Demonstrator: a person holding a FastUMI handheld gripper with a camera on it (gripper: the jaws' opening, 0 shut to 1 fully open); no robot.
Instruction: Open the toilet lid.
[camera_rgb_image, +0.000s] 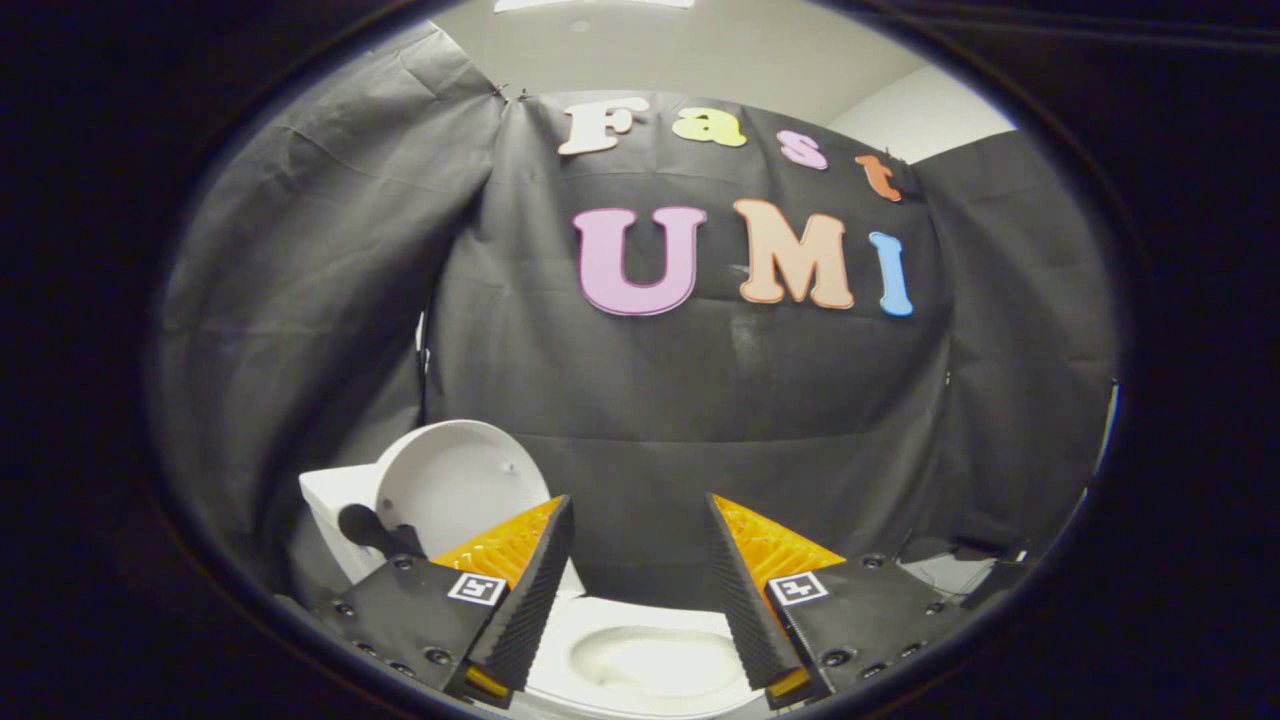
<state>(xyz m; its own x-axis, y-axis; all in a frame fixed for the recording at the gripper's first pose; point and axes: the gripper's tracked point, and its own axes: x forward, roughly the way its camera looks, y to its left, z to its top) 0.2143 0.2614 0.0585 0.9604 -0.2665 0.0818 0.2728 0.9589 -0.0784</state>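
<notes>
Your gripper fingers are spread, pinching nothing; the toilet lid stands raised at lower left, the toilet bowl open between them.

glossy toilet lid, matt cloth wall.

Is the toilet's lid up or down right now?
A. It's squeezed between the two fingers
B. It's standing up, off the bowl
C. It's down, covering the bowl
B: the lid stands raised by the tank, the bowl lies uncovered, and the gripper is open, holding nothing.
</notes>
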